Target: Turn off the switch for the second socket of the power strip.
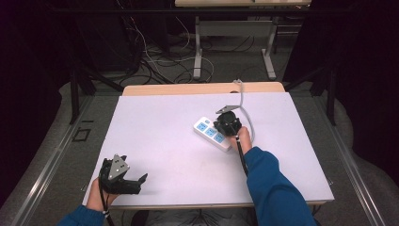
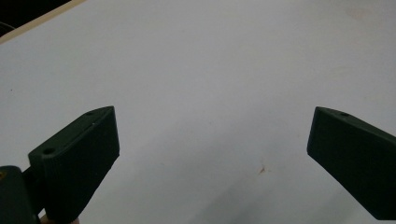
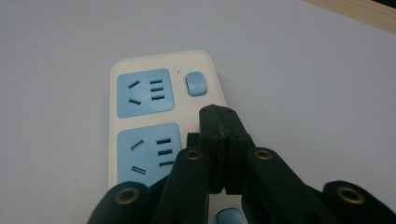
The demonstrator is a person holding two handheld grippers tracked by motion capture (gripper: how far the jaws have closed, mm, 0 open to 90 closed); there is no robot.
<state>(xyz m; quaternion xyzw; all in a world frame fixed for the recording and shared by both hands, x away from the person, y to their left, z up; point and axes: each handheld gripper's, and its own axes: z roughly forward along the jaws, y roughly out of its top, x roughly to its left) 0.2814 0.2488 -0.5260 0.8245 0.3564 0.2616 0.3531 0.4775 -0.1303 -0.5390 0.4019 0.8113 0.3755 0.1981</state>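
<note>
Around you the room is dark: black curtains hang at both sides, a grey floor runs past the table, and beyond its far edge a tangle of cables point(image 1: 155, 63) lies on the floor by the white legs of a second table point(image 1: 233, 44). Your own table point(image 1: 155, 136) is covered by a plain white sheet, with a strip of pale wood showing along the far edge; the sheet is bare apart from a faint brownish speck that the left gripper view shows ahead of the jaws. A white power strip point(image 1: 212, 133) lies right of centre, about midway between near and far, set at a slant, with blue sockets and a grey cord point(image 1: 244, 106) that curves away from it toward the far edge. In the right gripper view a small red light glows on the strip between two sockets, and a blue switch point(image 3: 195, 84) sits beside the farthest socket. Your right gripper point(image 1: 225, 126) is over the strip, its jaws pressed fully together with nothing between them, the tips down by the strip's face next to the middle socket; whether they touch it you cannot tell from here. Your left gripper point(image 1: 134, 181) rests at the near left corner of the table, well apart from the strip, its jaws spread wide over bare sheet and holding nothing.
</note>
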